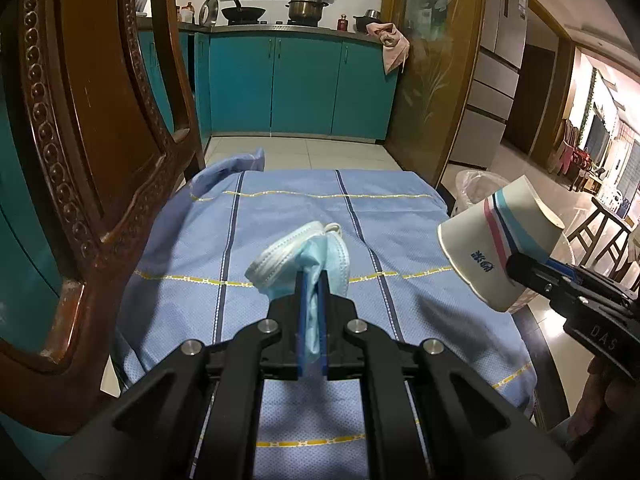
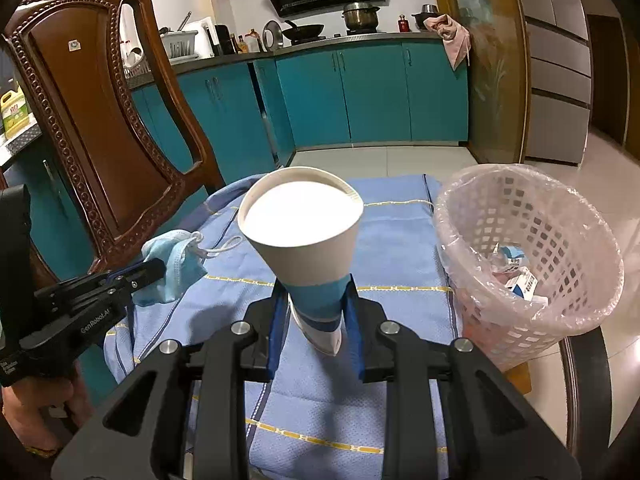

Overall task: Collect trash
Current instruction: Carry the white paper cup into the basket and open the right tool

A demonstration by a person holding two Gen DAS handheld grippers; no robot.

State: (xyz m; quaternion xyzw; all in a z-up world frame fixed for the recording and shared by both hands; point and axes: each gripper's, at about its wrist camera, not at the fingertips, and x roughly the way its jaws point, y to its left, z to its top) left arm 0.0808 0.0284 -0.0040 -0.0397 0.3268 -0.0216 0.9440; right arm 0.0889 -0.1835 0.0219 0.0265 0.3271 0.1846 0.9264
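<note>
The left tool pinches a crumpled light-blue face mask above the blue checked cloth. The right tool pinches a squashed white paper cup with blue stripes, beside the lined white plastic basket.

Each camera sits just behind its own fingers, looking forward and slanting down over the blue cloth toward the teal cabinets. The left view catches the right gripper at its right edge; the right view shows the left gripper low at its left.
</note>
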